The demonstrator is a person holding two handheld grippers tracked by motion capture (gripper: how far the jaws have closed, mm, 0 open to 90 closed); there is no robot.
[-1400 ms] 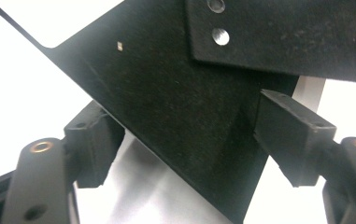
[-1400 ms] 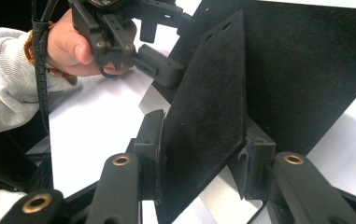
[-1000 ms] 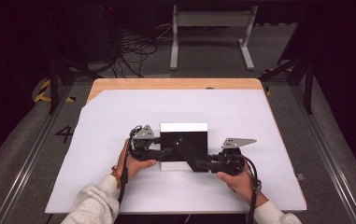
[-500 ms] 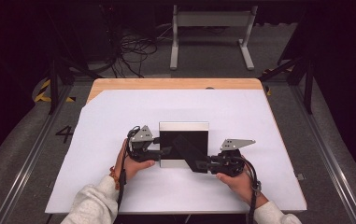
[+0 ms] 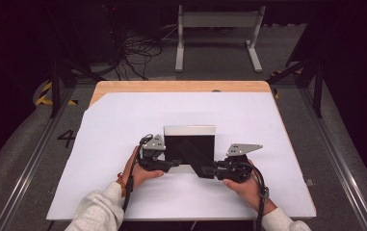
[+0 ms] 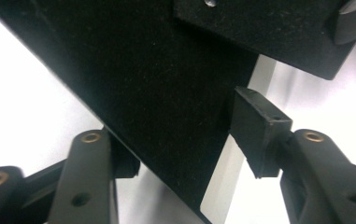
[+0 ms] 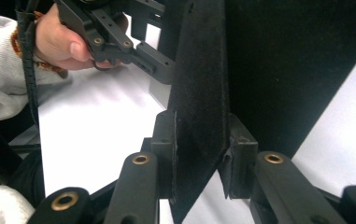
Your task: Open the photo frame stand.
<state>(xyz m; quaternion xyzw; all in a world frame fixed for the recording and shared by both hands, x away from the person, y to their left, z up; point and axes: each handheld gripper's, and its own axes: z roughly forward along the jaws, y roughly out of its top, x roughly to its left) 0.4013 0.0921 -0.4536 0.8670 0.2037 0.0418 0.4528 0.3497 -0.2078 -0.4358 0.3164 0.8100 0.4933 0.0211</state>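
A black felt-like sheet (image 5: 190,148) lies on a pale grey board (image 5: 189,130) in the middle of the table. My right gripper (image 5: 206,170) is at the sheet's near right corner, shut on a raised flap of the sheet (image 7: 199,116), which stands on edge between its pads. My left gripper (image 5: 173,163) is at the sheet's near left edge. Its jaws straddle the black sheet (image 6: 157,93); one finger (image 6: 89,172) lies against it, while the other pad (image 6: 259,133) stands apart, so it is open.
A white cover (image 5: 99,144) spreads over the wooden table (image 5: 171,86). Black frame rails (image 5: 56,86) flank the table, and cables (image 5: 133,53) and a grey stand (image 5: 217,19) sit on the floor beyond. In the right gripper view the person's other hand (image 7: 63,42) holds the left gripper.
The right gripper has taken the sheet's near right corner and folded it up and inward. The left gripper has shifted slightly along the near left edge.
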